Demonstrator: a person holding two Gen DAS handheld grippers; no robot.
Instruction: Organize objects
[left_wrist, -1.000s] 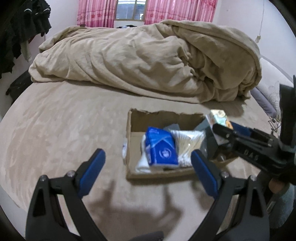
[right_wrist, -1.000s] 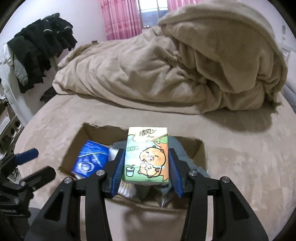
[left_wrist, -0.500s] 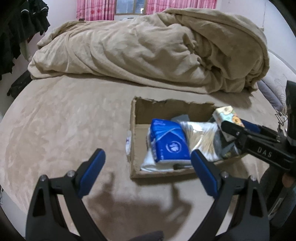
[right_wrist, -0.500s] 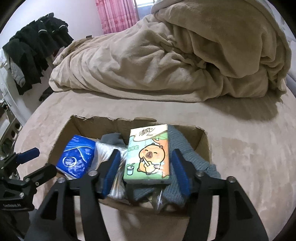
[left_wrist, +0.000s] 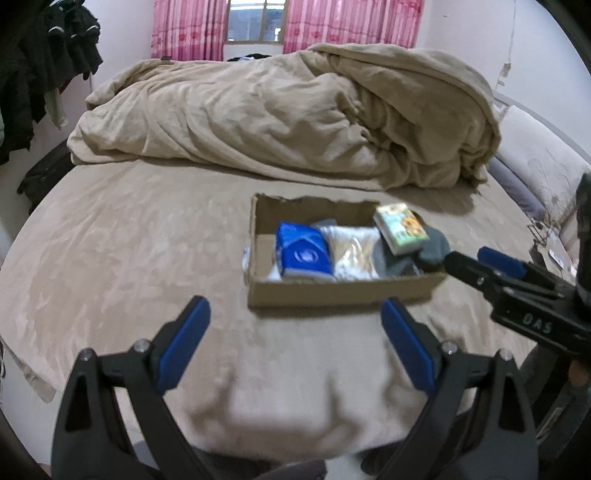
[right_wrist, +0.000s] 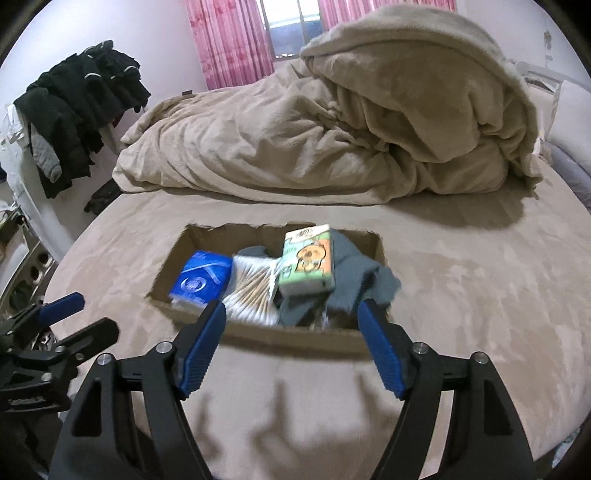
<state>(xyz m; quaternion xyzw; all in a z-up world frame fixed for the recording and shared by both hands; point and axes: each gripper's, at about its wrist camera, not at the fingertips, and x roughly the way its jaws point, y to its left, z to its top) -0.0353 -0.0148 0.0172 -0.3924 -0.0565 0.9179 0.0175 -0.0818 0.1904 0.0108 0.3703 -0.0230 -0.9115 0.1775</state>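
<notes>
Both tools, left tool (left_wrist: 293, 345) and right tool (right_wrist: 291, 345), hang released before the cardboard box (right_wrist: 295, 338); tissue pack (right_wrist: 308, 260) rests tilted inside, best nudged flat.

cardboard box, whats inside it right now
Inside the brown cardboard box: a blue packet, a clear bag of cotton swabs, a grey cloth with a green cartoon tissue pack on top. Beneath them is hidden.

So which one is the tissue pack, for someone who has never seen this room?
On the bed, in front of the heaped blanket, sits an open cardboard box. The tissue pack lies in its right half on a grey cloth: green and orange with a cartoon animal, unlike the blue pack at the left.
</notes>
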